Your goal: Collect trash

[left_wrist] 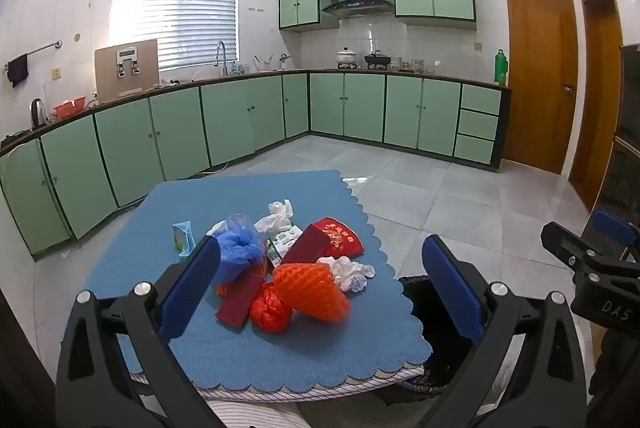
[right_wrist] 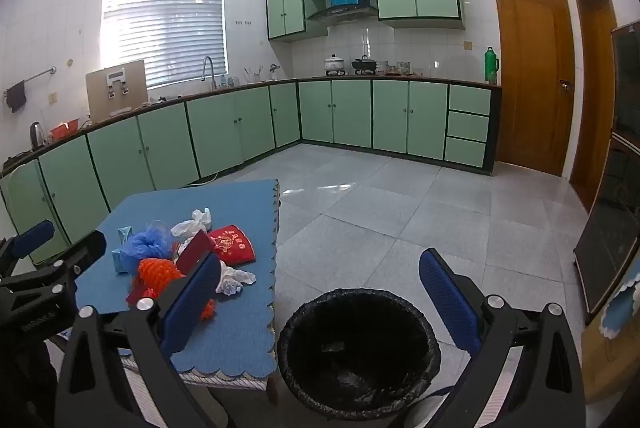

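Kitchen scene, two wrist views. The trash lies in a loose heap on the blue scallop-edged cloth (left_wrist: 224,344) that covers a low table. At the near edge of the heap is an orange foam fruit net (left_wrist: 310,290), touching a crumpled red plastic bag (left_wrist: 270,312) to its left and a flat dark red card piece (left_wrist: 240,302) beyond that. Behind these sit a bunched blue plastic bag (left_wrist: 240,248), a small light blue carton (left_wrist: 183,238) at the heap's left edge, a green-and-white printed carton (left_wrist: 282,242), a dark red box with a red gold-printed flap (left_wrist: 334,240), and two wads of white tissue: one at the back (left_wrist: 276,216), one just right of the foam net (left_wrist: 352,272).

My left gripper (left_wrist: 320,288) hovers in front of the heap, tilted slightly downward, its blue-padded jaws spread wide with nothing between the pads. My right gripper (right_wrist: 320,302) is likewise wide open and empty, and is held above the round bin lined with a black bag (right_wrist: 296,324), which stands on the floor just beside the table's right edge; some dark crumpled material lies at its bottom.

Beyond are grey floor tiles (right_wrist: 380,200), pale green cabinets (left_wrist: 240,116) under a dark counter, a window with white blinds (left_wrist: 176,4), and two brown wooden doors (left_wrist: 540,76).
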{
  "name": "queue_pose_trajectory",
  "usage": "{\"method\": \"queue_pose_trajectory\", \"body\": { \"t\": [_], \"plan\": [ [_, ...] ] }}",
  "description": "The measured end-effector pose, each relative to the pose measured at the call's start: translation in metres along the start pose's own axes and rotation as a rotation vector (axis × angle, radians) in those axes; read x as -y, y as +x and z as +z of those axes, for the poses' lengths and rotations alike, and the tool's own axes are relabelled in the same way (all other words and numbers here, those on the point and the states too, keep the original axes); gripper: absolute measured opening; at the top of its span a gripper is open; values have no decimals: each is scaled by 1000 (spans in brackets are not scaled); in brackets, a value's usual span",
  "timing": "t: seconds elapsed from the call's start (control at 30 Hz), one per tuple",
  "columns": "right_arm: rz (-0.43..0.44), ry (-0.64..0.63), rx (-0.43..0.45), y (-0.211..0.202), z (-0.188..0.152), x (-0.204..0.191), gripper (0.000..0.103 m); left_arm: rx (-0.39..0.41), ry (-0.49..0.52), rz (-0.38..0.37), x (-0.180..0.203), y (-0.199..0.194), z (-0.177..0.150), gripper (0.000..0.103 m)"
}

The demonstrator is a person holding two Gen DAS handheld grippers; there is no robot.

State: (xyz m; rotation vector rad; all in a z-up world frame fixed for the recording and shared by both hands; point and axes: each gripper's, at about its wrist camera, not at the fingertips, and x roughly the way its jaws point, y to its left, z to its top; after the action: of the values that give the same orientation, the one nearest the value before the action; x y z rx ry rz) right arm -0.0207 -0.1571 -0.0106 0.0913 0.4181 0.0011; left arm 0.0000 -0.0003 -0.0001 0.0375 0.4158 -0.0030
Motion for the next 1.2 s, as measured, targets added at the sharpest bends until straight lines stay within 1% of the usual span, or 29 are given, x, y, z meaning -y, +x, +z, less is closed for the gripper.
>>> {"method": "queue_pose_trajectory", "body": {
  "t": [0.13, 0.23, 0.43, 0.73, 0.83, 1.2],
  "plan": [
    [1, 1, 5, -1, 0, 0, 97, -11, -6, -1, 0, 3, 1, 98],
    [0, 5, 2, 1, -2, 1, 97, -7, -7, 2, -2, 3, 5, 98],
    [0, 9, 3, 1, -1, 2, 97, 4, -11, 2, -2, -1, 3, 98],
    [3, 11, 3, 1, -1, 0, 97, 2, -16, 0, -3, -1, 3, 98],
    [3, 9, 2, -1, 4, 0, 97, 0, -18, 2, -2, -1, -1, 98],
    [4, 8, -1, 0, 5, -2, 97, -3, -25, 6, -6, -1, 5, 98]
  ]
}}
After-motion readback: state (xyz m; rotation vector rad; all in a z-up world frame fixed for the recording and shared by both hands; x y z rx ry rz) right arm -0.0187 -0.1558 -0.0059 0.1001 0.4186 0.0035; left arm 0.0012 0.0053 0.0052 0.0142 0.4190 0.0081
